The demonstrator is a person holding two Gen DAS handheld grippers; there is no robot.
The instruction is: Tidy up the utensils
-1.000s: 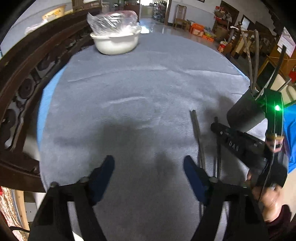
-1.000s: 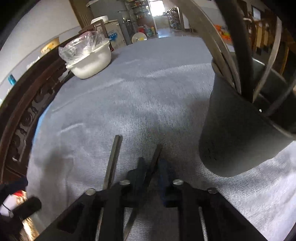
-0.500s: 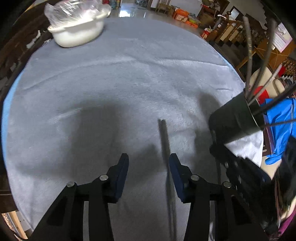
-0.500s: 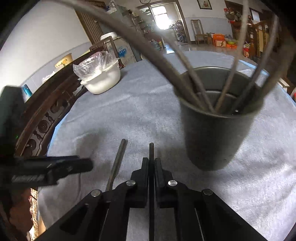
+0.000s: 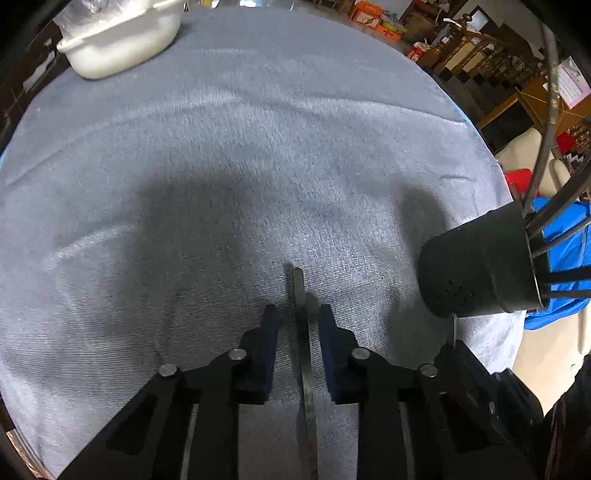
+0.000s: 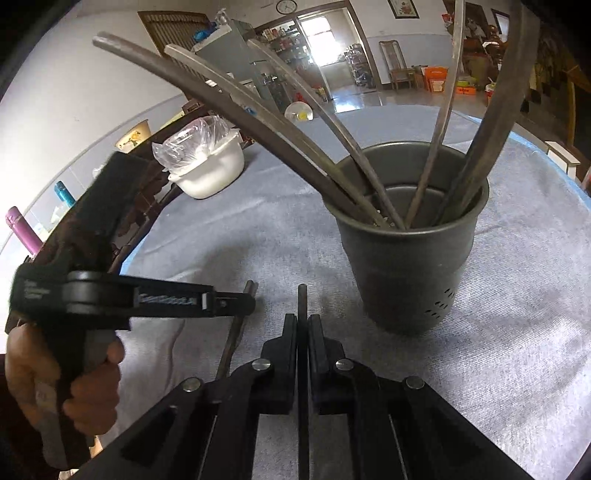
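Note:
A dark grey utensil cup [image 6: 410, 236] stands on the grey cloth and holds several long metal utensils [image 6: 258, 118]; it also shows in the left wrist view [image 5: 480, 269]. My right gripper [image 6: 303, 321] is shut on a thin dark metal utensil [image 6: 303, 299], held just left of the cup. My left gripper [image 5: 298, 314] straddles a flat metal utensil [image 5: 300, 291] lying on the cloth, its jaws narrowly apart on either side. It also shows in the right wrist view [image 6: 236, 306] over that utensil [image 6: 236, 325].
A white bowl covered with plastic film [image 5: 122, 33] stands at the far left of the round table [image 5: 221, 129]; it also shows in the right wrist view [image 6: 207, 166]. A carved dark wooden chair back [image 6: 147, 206] borders the left side. Blue cloth [image 5: 561, 236] lies beyond the cup.
My left gripper moved right over the flat utensil and narrowed its jaws around it. My right gripper closed on the thin utensil and lifted it, now looking down into the cup.

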